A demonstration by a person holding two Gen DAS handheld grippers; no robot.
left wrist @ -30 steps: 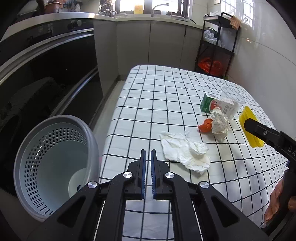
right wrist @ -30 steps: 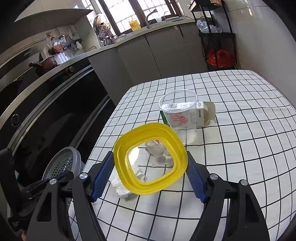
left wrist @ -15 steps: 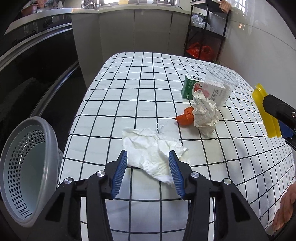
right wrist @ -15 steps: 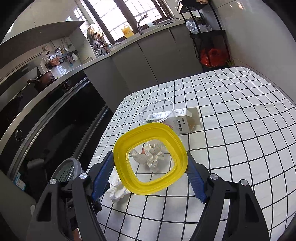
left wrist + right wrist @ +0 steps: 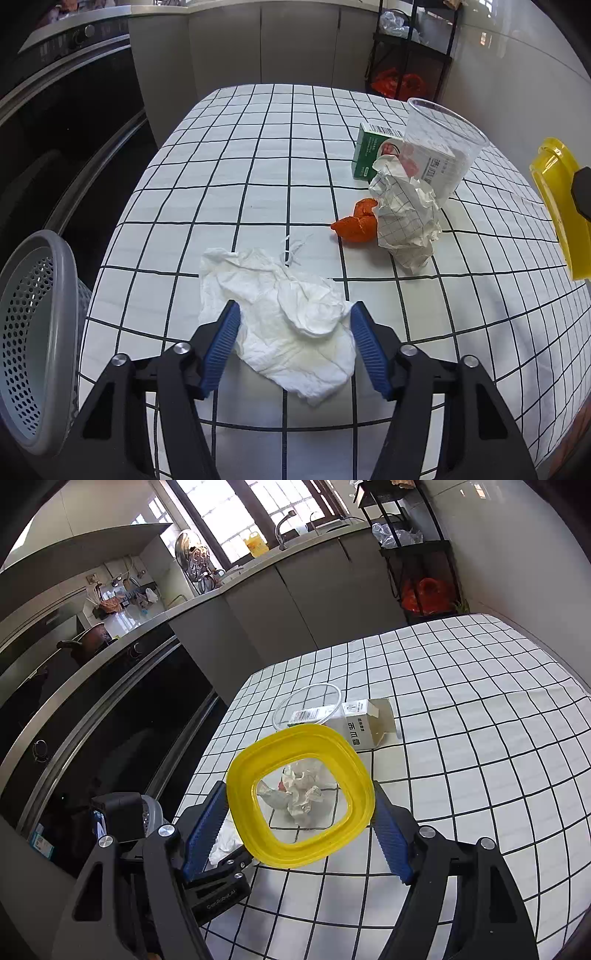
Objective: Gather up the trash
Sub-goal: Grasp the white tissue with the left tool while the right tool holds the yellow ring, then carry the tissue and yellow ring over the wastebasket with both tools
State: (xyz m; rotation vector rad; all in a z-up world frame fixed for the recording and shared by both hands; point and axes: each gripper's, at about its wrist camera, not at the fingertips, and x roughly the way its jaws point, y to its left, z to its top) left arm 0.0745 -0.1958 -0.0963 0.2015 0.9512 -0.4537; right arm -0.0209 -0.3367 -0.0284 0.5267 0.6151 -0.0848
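A crumpled white tissue [image 5: 291, 325] lies near the front edge of the checked tablecloth [image 5: 258, 155]. My left gripper [image 5: 294, 308] is low over it with its jaws still opening; the tissue sits between the blue pads [image 5: 221, 343], which do not squeeze it. Beyond it lie an orange peel [image 5: 354, 225], a ball of grid paper [image 5: 406, 218], a clear plastic cup [image 5: 439, 147] and a green-and-white carton [image 5: 373, 151]. My right gripper [image 5: 298, 786] is shut on a yellow-rimmed lid [image 5: 240, 794], held in the air at the right; the lid [image 5: 554, 206] also shows in the left wrist view.
A grey perforated basket [image 5: 33, 332] stands off the table's left front corner, below table height. Dark oven fronts and a counter [image 5: 110, 686] run along the left. A black shelf rack [image 5: 410, 55] stands behind the table by the white wall.
My left gripper came forward and down over the tissue, and its jaws went from shut to wide apart around it. The right gripper still holds the lid, shifted slightly.
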